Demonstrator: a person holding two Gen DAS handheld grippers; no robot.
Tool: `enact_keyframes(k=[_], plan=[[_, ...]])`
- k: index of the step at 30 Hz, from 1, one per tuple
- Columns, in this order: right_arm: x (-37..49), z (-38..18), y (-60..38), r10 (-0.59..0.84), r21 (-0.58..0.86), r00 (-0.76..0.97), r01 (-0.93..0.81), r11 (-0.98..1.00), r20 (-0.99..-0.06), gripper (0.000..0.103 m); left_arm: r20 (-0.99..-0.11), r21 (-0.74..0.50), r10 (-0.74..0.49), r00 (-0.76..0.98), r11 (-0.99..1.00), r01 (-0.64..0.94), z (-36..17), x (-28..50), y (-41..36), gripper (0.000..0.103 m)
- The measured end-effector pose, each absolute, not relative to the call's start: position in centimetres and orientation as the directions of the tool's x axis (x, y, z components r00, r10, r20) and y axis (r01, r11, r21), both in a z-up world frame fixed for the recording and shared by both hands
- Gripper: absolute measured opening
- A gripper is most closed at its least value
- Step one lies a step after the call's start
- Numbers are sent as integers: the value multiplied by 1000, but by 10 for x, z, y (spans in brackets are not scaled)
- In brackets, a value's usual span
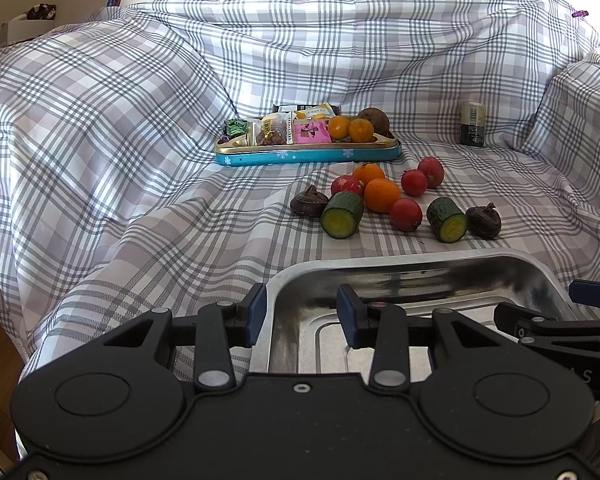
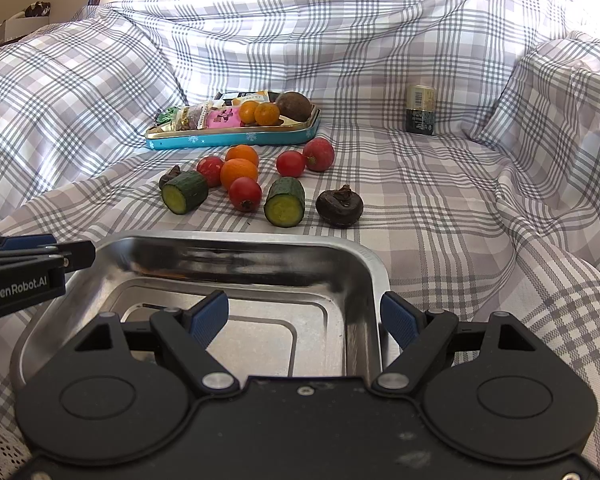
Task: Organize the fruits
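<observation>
An empty steel tray [image 1: 420,268] [image 2: 364,264] lies on the checked cloth right in front of me. My left gripper [image 1: 302,314] is open, its jaws astride the tray's left wall. My right gripper [image 2: 304,318] is open, its jaws astride the tray's right wall. Beyond the tray lies a loose group of produce: two oranges [image 1: 381,194] [image 2: 238,172], several red tomatoes [image 1: 405,214] [image 2: 245,194], two cucumber pieces [image 1: 342,215] [image 2: 285,202] and two dark water chestnuts [image 1: 483,220] [image 2: 339,205].
A blue tin [image 1: 308,155] [image 2: 236,138] farther back holds snack packets, two small oranges [image 1: 348,128] and a brown fruit [image 2: 294,106]. A dark jar [image 1: 473,123] [image 2: 420,109] stands at the back right. The cloth rises in folds on the left, back and right.
</observation>
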State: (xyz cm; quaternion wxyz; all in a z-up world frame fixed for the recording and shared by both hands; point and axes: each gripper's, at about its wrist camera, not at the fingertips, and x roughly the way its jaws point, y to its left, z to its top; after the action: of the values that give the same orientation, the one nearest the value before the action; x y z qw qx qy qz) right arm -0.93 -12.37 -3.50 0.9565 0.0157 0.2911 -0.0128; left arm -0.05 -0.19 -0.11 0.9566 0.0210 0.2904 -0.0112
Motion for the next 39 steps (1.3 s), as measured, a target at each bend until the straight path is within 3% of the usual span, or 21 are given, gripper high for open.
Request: enact_keyframes(k=[14, 28, 39], plan=[[-10, -35, -124, -33, 18, 839, 52, 999, -543, 87, -551, 38, -9, 835, 999, 35, 0, -2, -2, 48], [-23, -27, -134, -176, 1, 892, 194, 981, -417, 88, -531, 26, -25, 847, 999, 45, 6, -8, 0, 48], [-16, -30, -130, -81, 24, 852, 109, 994, -518, 85, -573, 19, -30, 819, 999, 50, 2, -2, -1, 48]])
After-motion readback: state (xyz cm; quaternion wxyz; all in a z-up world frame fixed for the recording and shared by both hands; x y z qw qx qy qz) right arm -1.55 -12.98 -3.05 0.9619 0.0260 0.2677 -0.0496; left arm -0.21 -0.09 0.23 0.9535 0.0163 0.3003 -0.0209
